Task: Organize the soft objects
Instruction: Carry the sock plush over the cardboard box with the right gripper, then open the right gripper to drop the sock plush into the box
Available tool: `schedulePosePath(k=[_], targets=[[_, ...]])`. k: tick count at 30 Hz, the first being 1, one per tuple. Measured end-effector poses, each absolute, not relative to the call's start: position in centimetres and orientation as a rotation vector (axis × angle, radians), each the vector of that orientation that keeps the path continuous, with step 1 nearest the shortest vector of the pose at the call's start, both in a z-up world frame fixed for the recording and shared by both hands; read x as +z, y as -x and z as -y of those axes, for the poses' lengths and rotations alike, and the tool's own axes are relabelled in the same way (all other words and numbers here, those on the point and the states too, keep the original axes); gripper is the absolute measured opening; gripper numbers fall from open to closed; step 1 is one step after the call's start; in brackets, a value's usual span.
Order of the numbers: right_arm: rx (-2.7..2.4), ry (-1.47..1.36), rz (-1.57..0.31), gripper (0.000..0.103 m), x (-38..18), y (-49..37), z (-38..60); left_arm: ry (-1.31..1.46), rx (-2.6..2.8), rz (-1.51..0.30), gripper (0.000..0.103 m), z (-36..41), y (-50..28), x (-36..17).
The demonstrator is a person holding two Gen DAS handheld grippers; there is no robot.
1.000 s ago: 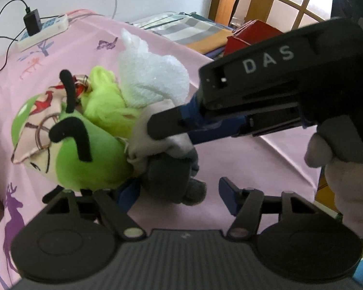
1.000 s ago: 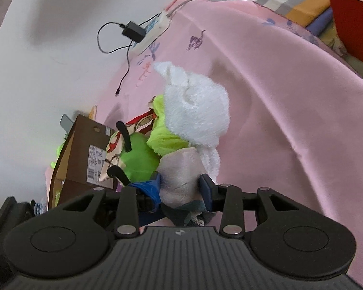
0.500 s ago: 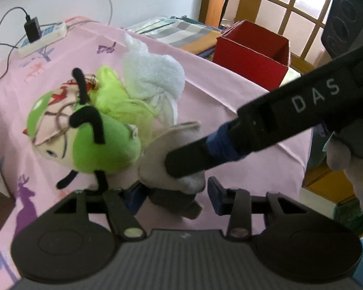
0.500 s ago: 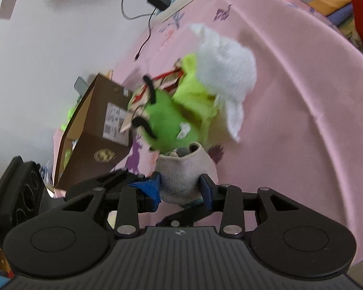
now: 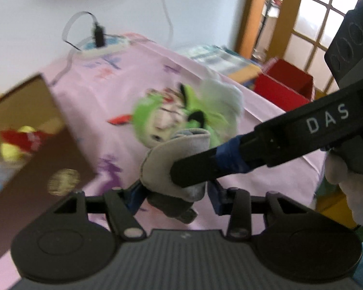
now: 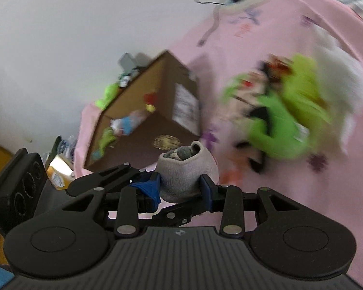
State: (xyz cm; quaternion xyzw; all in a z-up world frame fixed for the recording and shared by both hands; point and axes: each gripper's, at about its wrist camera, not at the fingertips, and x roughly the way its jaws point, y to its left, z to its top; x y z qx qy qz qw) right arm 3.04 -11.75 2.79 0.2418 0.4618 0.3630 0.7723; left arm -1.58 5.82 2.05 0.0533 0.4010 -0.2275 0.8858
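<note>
A rolled grey sock bundle (image 5: 167, 166) hangs above the pink cloth with both grippers on it. My left gripper (image 5: 174, 193) is shut on its darker lower part. My right gripper (image 6: 181, 188) is shut on the pale upper part (image 6: 186, 171); in the left wrist view it reaches in from the right (image 5: 191, 176). The left gripper's fingers (image 6: 113, 176) lie just below and to the left in the right wrist view. Behind the bundle a green plush toy (image 5: 147, 118) (image 6: 276, 125) and a white towel (image 5: 222, 94) (image 6: 341, 79) lie in a blurred heap.
An open cardboard box (image 5: 29, 111) (image 6: 167, 84) with several soft toys inside stands on the pink cloth (image 5: 123, 84) to the left. A red box (image 5: 285, 89) stands beyond the far right edge. A power strip (image 5: 104, 48) with cables lies by the wall.
Both grippers lifted the grey bundle away from the plush heap and carried it toward the cardboard box. The left jaws narrowed onto its lower part. The heap now lies farther behind.
</note>
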Motion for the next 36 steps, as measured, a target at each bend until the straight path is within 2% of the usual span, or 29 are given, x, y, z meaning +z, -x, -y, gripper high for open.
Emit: schedulePosePath(k=[9,15,23,36], targets=[[0.895,-0.461,-0.838,0.02,7.4,-5.3,4.9,-0.094,-0.378,-0.687,0.042,-13.2,0.6,6.8],[0.879,-0.413,-0.767,0.02,8.6,-7.4,1.0,-0.074,-0.345,-0.646,0.042,-17.1,-1.8,7.8],[0.776,-0.36,-0.8,0.02,6.6,-9.9,-2.7,0.053,-0.368,-0.739,0.043,-21.1,-6.9,5.0],[0.679,-0.363,-0.849,0.02,3.5,-12.9,-7.2,0.096,-0.246,-0.811,0.042,-24.2,-10.2,1.6]])
